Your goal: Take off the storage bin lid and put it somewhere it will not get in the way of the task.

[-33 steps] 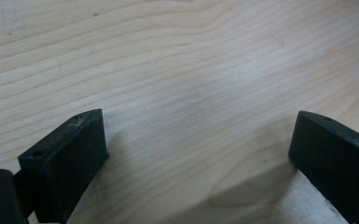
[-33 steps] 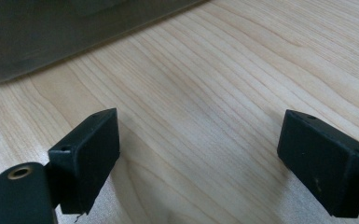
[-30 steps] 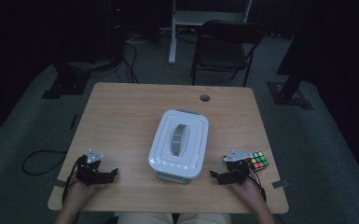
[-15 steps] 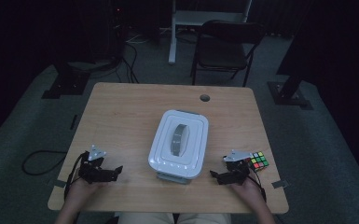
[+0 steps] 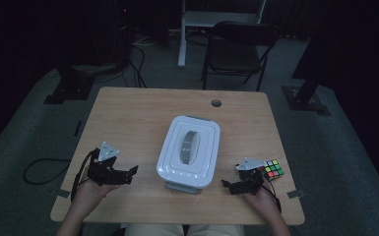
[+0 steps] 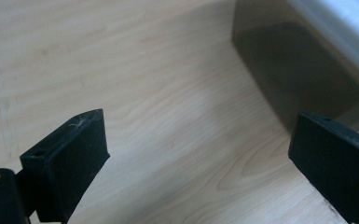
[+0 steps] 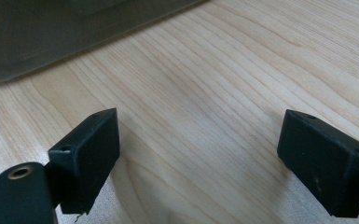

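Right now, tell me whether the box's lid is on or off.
On. The white lid covers the box, its grey handle flat on top.

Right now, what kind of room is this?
Probably a recording studio or lab, not a home. A light wooden table stands on grey carpet among dark metal stand bases and trailing black cables, with a black folding chair behind.

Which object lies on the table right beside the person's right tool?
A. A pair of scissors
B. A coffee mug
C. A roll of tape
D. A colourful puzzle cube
D: in the high view a puzzle cube with coloured squares lies on the table right next to the right tool, while the white lidded container sits in the middle.
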`<state>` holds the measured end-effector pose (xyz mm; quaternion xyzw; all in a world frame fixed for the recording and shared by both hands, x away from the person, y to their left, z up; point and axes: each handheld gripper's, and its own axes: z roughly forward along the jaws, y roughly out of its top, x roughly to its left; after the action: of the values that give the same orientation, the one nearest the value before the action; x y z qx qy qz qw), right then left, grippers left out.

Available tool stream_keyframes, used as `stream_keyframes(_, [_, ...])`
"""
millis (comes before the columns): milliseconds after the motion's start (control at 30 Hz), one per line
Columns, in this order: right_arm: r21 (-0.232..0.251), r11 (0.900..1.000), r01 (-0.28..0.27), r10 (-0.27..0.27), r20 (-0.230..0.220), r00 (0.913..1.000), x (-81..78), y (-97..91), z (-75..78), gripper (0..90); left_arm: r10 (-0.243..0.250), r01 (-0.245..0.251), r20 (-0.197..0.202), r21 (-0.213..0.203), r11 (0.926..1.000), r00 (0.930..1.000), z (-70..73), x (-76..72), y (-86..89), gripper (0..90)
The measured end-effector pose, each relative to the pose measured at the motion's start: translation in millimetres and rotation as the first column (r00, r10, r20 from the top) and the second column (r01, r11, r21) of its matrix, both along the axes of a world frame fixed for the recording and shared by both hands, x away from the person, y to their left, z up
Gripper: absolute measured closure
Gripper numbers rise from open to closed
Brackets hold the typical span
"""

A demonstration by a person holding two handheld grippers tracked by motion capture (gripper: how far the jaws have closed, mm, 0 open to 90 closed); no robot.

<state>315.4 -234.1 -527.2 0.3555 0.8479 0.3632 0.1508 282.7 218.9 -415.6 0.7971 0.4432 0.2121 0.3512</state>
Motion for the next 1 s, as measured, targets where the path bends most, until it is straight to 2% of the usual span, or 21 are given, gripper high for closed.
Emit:
stream_keyframes(67, [0.000,1.0000,0.000,0.000,0.000,1.0000,0.0,0.0,0.0,12.4,-0.017,0.017,0.005,-0.016,0.9997,0.9998,5.5,0.1,-5.3,5.2])
stream_keyframes(267, [0.001,1.0000,0.001,-0.001,0.000,1.0000,0.0,0.1,0.0,12.4,-0.057,0.058,0.019,-0.028,0.9979,0.9982,15.9,1.0,-25.3,5.2])
stream_keyframes(367, [0.001,1.0000,0.001,-0.001,0.000,1.0000,0.0,0.1,0.0,12.4,-0.083,0.083,0.024,-0.021,0.9963,0.9963,19.6,2.1,-35.4,5.2])
stream_keyframes(600, [0.001,1.0000,0.002,-0.002,-0.001,1.0000,-0.1,0.1,0.1,12.4,-0.152,0.153,0.030,-0.026,0.9879,0.9880,27.2,5.4,-64.3,5.2])
stream_keyframes(800, [0.001,1.0000,0.001,-0.001,-0.001,1.0000,-0.1,0.1,0.0,12.4,-0.191,0.192,0.025,-0.050,0.9801,0.9813,30.9,8.5,-81.6,5.2])
stream_keyframes(1000, [0.000,1.0000,0.001,-0.001,0.000,1.0000,0.0,0.1,0.0,12.4,-0.219,0.219,0.019,-0.043,0.9747,0.9756,31.5,15.0,-101.6,5.2])
